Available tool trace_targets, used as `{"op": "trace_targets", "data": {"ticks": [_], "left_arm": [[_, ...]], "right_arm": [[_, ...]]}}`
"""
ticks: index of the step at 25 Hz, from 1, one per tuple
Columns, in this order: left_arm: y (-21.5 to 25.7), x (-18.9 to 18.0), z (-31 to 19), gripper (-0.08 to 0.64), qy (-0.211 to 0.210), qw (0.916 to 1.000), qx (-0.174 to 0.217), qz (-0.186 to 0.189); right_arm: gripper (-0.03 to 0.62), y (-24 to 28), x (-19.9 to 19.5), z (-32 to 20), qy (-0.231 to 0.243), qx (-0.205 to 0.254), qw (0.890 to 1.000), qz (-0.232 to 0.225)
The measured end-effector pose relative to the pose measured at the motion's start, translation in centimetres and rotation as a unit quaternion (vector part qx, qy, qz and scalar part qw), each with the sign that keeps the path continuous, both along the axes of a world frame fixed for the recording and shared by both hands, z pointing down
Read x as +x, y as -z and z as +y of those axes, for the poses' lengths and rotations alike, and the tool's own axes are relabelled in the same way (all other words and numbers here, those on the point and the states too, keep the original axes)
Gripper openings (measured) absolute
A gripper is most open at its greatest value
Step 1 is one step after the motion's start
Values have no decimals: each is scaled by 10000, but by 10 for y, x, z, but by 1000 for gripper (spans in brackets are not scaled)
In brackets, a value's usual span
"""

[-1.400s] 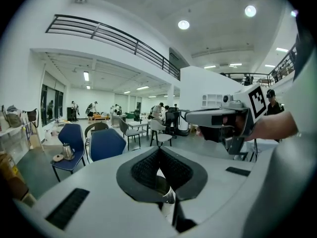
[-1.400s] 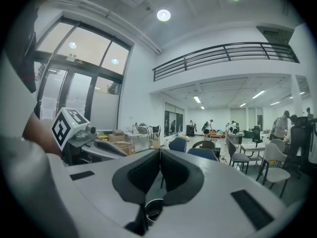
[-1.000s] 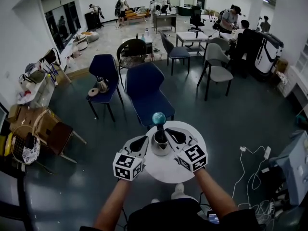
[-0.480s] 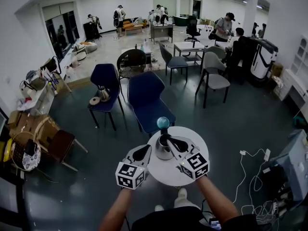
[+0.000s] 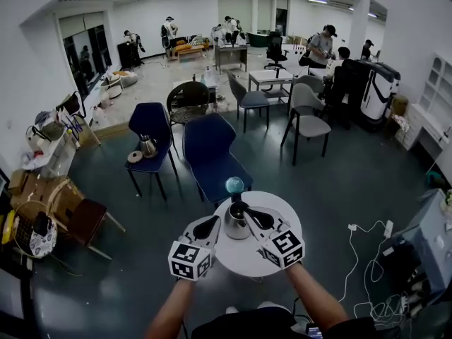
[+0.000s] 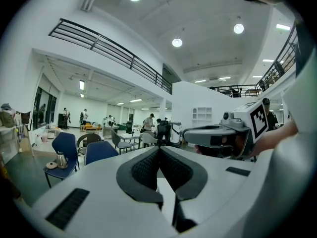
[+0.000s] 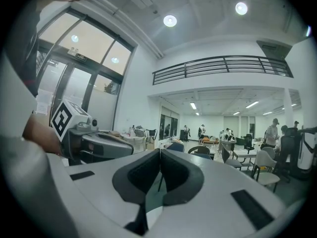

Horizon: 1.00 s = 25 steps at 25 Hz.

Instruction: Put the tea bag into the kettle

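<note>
A metal kettle (image 5: 236, 224) stands on the small round white table (image 5: 263, 249) in the head view. My left gripper (image 5: 215, 221) hangs just left of the kettle, jaws closed tip to tip with nothing between them (image 6: 159, 148). The right gripper (image 5: 245, 213) reaches over the kettle's right rim and is shut as well, empty as far as its own view shows (image 7: 159, 150). Each gripper view shows the other gripper: the right one (image 6: 218, 138) and the left one (image 7: 96, 145). No tea bag shows in any view.
A teal ball (image 5: 234, 185) sits at the table's far edge. Beyond it stand a blue chair (image 5: 209, 147) and another blue chair (image 5: 148, 126) carrying a metal pot. Cables (image 5: 367, 242) lie on the floor at right. People and desks fill the far room.
Both grippers stay shut beside the kettle, hardly moved. The head view has tilted up a little, so the table and grippers sit slightly lower in the picture.
</note>
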<state>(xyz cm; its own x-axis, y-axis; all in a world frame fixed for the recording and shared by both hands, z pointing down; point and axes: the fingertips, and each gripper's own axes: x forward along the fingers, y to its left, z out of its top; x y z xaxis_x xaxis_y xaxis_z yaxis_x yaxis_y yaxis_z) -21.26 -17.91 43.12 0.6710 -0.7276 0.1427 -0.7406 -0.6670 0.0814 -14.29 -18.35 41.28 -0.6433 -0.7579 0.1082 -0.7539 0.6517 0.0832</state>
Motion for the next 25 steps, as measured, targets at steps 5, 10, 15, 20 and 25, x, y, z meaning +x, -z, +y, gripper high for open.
{"op": "trace_targets", "data": {"ticks": [5, 10, 15, 20, 25], "left_arm": [[12, 14, 9, 15, -62, 9999, -16, 144], [19, 40, 23, 15, -46, 9998, -4, 179], [22, 76, 43, 15, -132, 9999, 59, 86], [28, 98, 63, 15, -119, 9998, 102, 82], [30, 116, 86, 15, -32, 9999, 145, 64]], "right_arm": [[20, 11, 13, 10, -18, 86, 10000, -35], [18, 19, 42, 29, 22, 149, 9999, -59], [18, 23, 72, 52, 88, 157, 9998, -21], [20, 30, 88, 73, 271, 203, 9994, 0], [18, 33, 104, 96, 413, 258, 9988, 5]]}}
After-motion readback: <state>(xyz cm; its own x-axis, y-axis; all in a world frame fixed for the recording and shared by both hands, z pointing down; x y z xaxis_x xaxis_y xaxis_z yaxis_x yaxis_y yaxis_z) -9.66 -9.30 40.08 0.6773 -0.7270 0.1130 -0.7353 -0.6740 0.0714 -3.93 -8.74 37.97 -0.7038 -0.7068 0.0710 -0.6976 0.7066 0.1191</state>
